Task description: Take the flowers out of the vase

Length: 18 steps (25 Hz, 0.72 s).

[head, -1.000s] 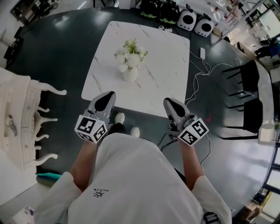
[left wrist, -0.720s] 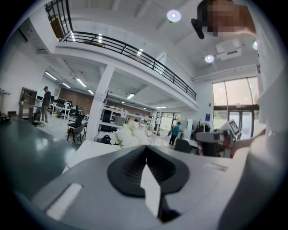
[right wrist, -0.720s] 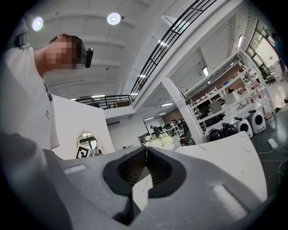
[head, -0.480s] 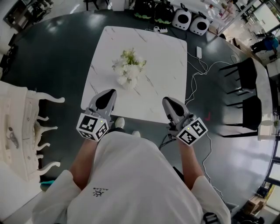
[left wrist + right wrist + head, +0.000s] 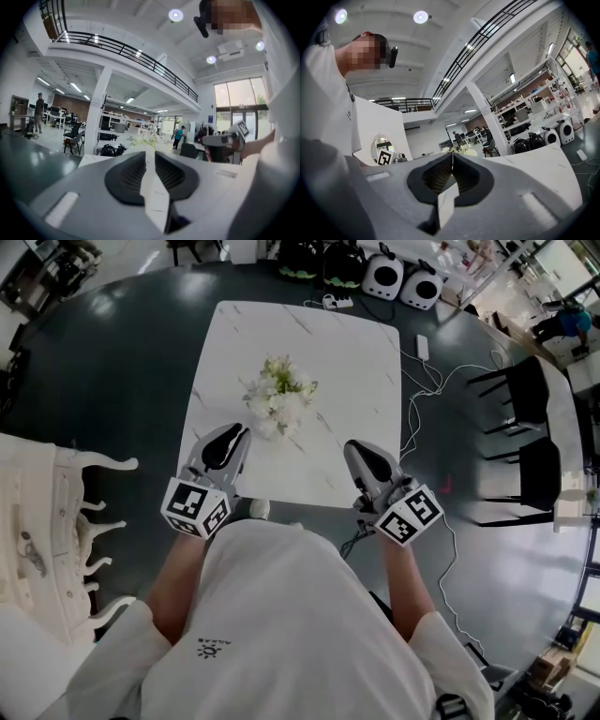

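White veined-marble square bench, dark floor. Fingers closed and empty on both left gripper and right gripper, at the bench's 6 o'clock edge. White flower bunch sits mid-bench in its small white vase, at 12 o'clock. Advice: open the fingers early, pinch the stems low, lift straight up.

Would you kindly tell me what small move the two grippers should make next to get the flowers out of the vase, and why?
Probably reach both forward and open the jaws: the left gripper and right gripper sit at the near edge of the table, jaws together and empty, short of the flowers standing mid-table.
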Available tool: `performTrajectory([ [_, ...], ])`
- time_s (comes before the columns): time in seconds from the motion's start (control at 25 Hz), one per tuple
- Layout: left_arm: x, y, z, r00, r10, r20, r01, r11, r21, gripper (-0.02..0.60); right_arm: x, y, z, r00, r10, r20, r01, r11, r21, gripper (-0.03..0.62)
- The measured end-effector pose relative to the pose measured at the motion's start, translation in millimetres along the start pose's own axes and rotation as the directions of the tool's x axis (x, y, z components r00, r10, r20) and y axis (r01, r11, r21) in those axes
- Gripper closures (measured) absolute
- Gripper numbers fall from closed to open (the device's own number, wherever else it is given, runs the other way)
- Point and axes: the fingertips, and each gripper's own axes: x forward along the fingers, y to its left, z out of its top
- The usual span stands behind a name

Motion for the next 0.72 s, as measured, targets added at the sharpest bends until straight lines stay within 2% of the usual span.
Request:
performTrajectory([
  [0.08,2.4,1.7,-0.3,1.000,-0.019,-0.004,0.019,1.000,-0.005,0.530,2.8,-0.9,0.2,1.000,-0.007,0.001,0.007,1.000,0.002,0.592],
  [0.16,4.9,3.0,-0.7,0.999,-0.043,-0.006,0.042,0.999,-0.012,0.454,5.9,-1.2,-1.1,1.000,-0.014,-0.001,0.014,1.000,0.003,0.592],
  [0.36,18.5,10.2,-0.6,0.996,-0.092,-0.015,0.091,0.995,-0.045,0.331,15.9,0.9,-2.7,1.000,-0.031,-0.003,0.031,1.000,-0.001,0.592],
  [0.48,27.2,15.0,4.4,0.994,-0.112,-0.003,0.112,0.991,-0.073,0.230,16.9,0.6,-0.5,0.999,-0.051,0.002,0.051,0.999,-0.005,0.592],
  [0.56,33.1,16.7,7.1,0.990,-0.140,0.000,0.139,0.986,-0.094,0.191,15.9,-1.1,1.1,0.998,-0.069,0.006,0.069,0.998,-0.005,0.592],
  [0.72,43.9,8.8,-2.3,0.978,-0.197,-0.063,0.196,0.980,-0.036,0.066,12.5,-3.3,0.1,0.995,-0.103,0.012,0.103,0.995,-0.005,0.592],
])
